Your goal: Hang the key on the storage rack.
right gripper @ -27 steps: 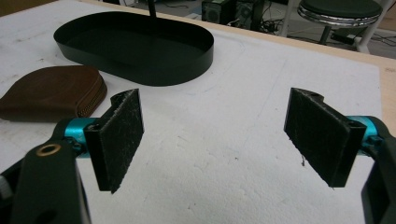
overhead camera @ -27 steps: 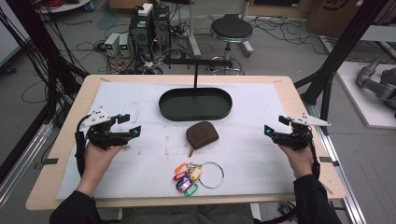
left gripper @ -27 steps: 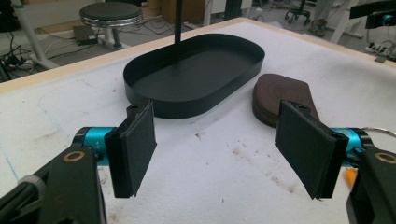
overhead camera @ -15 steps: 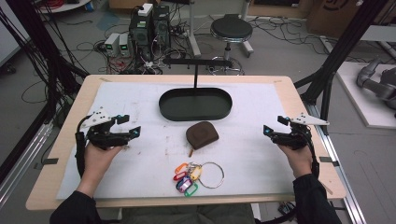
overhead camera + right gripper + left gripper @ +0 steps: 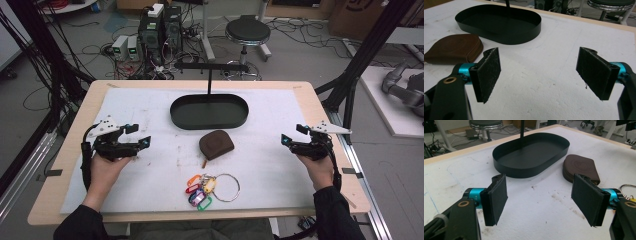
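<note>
Left gripper: two fingers apart, gripping nothing. Right gripper: two fingers apart, likewise. Between them on the white-covered bench: one black oval metal tray, one brown leather pouch just beside it, one key ring with coloured tags nearer the person.

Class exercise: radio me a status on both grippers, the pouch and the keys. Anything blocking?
Left gripper open, empty. Right gripper open, empty. Brown pouch beside tray, keys nearer the person, both untouched. Nothing between grippers and them.
</note>
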A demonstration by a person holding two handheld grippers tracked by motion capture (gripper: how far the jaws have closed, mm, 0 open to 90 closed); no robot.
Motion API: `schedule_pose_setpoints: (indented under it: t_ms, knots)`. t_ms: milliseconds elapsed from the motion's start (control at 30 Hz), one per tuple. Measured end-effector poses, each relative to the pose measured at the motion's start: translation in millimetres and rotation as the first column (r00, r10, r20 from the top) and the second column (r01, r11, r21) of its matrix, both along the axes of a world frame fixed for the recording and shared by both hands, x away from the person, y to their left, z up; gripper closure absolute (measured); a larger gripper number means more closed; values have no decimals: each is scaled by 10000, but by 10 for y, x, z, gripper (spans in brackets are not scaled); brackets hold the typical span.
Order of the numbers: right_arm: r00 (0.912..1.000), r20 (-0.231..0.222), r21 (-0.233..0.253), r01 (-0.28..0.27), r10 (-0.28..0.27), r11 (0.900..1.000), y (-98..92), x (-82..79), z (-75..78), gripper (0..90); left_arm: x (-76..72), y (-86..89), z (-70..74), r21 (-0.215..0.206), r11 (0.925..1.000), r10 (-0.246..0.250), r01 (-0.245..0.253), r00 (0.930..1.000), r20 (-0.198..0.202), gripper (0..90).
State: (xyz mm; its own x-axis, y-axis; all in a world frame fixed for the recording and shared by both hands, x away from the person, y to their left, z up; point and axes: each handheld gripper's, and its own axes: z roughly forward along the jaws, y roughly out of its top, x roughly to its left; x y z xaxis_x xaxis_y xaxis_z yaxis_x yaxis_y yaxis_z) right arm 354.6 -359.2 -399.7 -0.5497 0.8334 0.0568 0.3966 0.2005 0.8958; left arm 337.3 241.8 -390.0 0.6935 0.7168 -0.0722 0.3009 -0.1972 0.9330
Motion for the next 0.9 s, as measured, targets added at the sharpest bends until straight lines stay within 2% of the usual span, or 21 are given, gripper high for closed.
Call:
schedule_pose_setpoints:
  t_ms: [100, 233, 267, 333, 400, 433, 633, 900]
  knots:
    - [9999, -62, 25, -98, 99, 9999, 19, 5, -7, 201, 1, -8, -6, -17, 10000, -41, 41, 10000, -38, 289]
    - [9999, -81, -24, -151, 151, 9999, 30, 10, -13, 201, -9, -67, 2, -42, 9993, -362, 362, 9993, -72, 297]
    - [9998, -115, -50, -173, 173, 9998, 32, 14, -17, 201, -16, -126, 12, -71, 9980, -624, 623, 9980, -92, 299]
    - [9998, -118, -66, -168, 167, 9998, 31, 18, -19, 201, -20, -167, 17, -110, 9970, -770, 769, 9970, -79, 303]
    - [9998, -143, -55, -159, 158, 9999, 30, 23, -23, 201, -35, -302, 34, -64, 9919, -1268, 1267, 9919, -73, 312]
    - [9998, -143, -55, -159, 158, 9999, 30, 23, -23, 201, -35, -302, 34, -64, 9919, -1268, 1267, 9919, -73, 320]
    - [9997, -188, -104, -140, 138, 9998, 25, 29, -27, 201, -44, -600, 38, 30, 9730, -2308, 2308, 9728, -184, 333]
    - [9997, -220, -136, -118, 115, 9998, 21, 39, -32, 204, -16, -972, 25, 119, 9501, -3112, 3118, 9496, -384, 381]
